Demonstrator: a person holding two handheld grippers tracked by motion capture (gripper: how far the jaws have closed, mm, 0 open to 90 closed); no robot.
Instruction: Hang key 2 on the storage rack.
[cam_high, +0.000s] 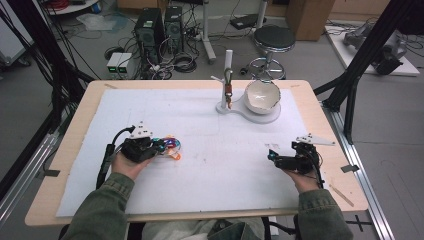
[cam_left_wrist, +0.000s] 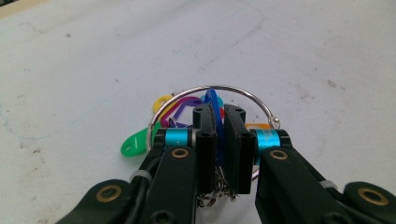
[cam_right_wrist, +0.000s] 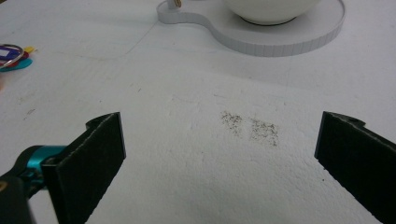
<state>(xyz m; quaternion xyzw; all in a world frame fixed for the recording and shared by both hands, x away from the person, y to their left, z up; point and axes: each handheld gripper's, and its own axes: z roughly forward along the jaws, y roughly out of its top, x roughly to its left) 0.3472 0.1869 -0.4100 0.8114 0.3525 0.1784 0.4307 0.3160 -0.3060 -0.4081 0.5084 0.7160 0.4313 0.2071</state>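
Overhead, a bunch of coloured plastic key tags (cam_high: 171, 146) on a wire ring is seen at the left of the white mat (cam_high: 200, 165), pinched by the left gripper (cam_high: 159, 146); the right gripper (cam_high: 272, 156) is rested well apart, its jaws spread wide

Along the left gripper (cam_left_wrist: 219, 140), the jaws are shown closed on a thin blue tag (cam_left_wrist: 214, 109) inside the metal ring (cam_left_wrist: 210, 88): so narrow a hold on smooth plastic could be lost, judging by this, if the bunch swings when lifted

Beyond the right gripper (cam_right_wrist: 219, 163), the mat's grainy surface (cam_right_wrist: 196, 140) and the smooth round-edged white stand (cam_right_wrist: 280, 42) are seen
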